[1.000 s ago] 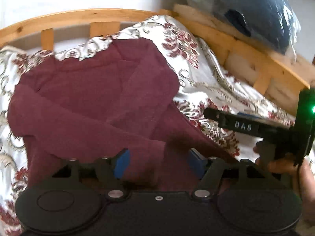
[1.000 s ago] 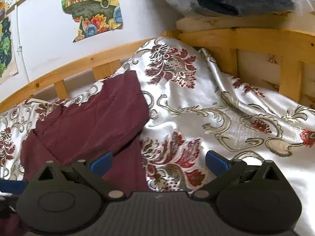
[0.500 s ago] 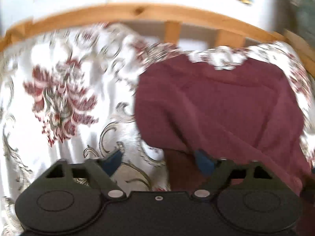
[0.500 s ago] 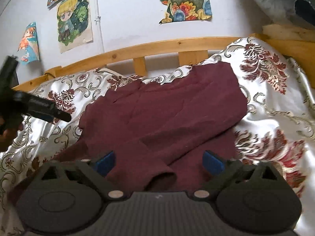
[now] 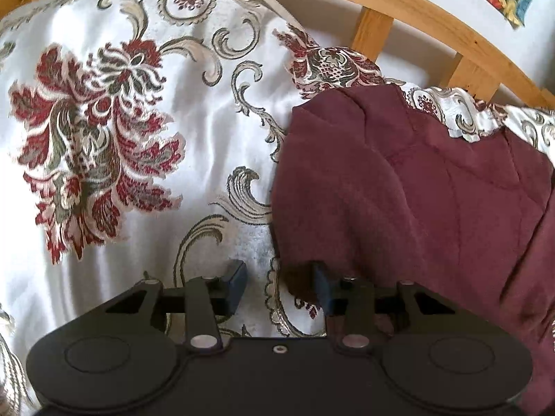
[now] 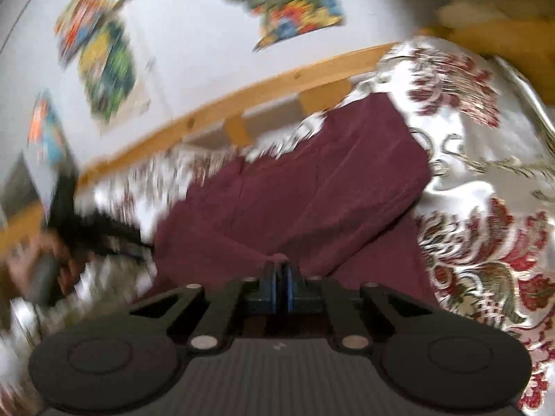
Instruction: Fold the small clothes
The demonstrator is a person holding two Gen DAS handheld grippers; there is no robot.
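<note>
Right claw (image 6: 281,282) has pinched the maroon garment (image 6: 312,201); left claw (image 5: 277,282) closing.

A: Left view's sharp and bright, soft daylight gleaming off the satin bedspread (image 5: 215,131).
B: Right view's smeared with motion blur, posters (image 6: 298,3) streaked, the wooden rail (image 6: 215,111) bowed by fisheye.

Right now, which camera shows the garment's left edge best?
The left wrist view: the maroon garment's left edge lies sharp against the bedspread, between the closing left gripper's fingers. The right wrist view is blurred, showing the garment pinched by the right gripper.
</note>
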